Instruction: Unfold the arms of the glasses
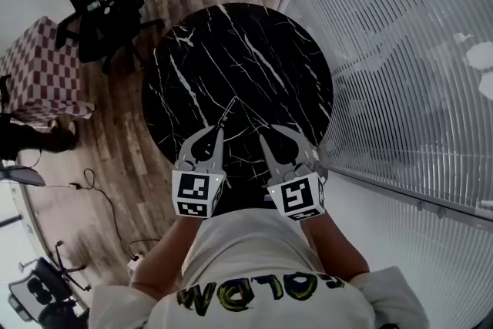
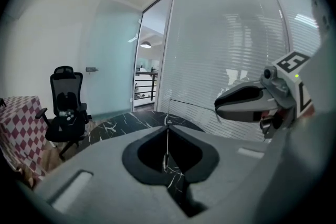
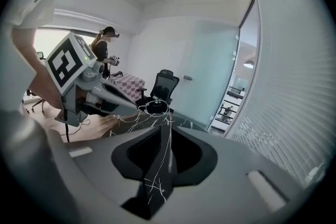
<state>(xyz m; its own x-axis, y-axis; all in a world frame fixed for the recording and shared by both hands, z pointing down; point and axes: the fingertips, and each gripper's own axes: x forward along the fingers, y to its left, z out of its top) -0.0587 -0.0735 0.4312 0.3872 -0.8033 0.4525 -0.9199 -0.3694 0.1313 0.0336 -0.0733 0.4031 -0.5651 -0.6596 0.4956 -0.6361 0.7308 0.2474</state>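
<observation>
**Left claw clenched on the glasses above the black worktop**

Nearest the camera is the person's pale shirt, with both forearms reaching forward. The left claw is clenched. Its own view shows a thin metal strand pinched upright in the seam of its jaws. A fine rod runs on past the tips, and this looks like a slim part of the glasses. In the head view the same fine line slants up and away from the left tips, over the near half of the worktop. How the rest of the frame sits cannot be made out.

The right claw is just beside the left one and apart from it. Its jaws are clenched too, with nothing I can make out between them.

Below both is the round worktop, black stone with white veins.

Beyond its far left edge a black office chair stands on the wooden floor. Left of the chair is a piece of furniture under a red-and-white checked cover. A thin cable trails over the boards nearer the person.

A white slatted wall runs along the right side. In the right gripper view another person stands far back by the checked cover.
</observation>
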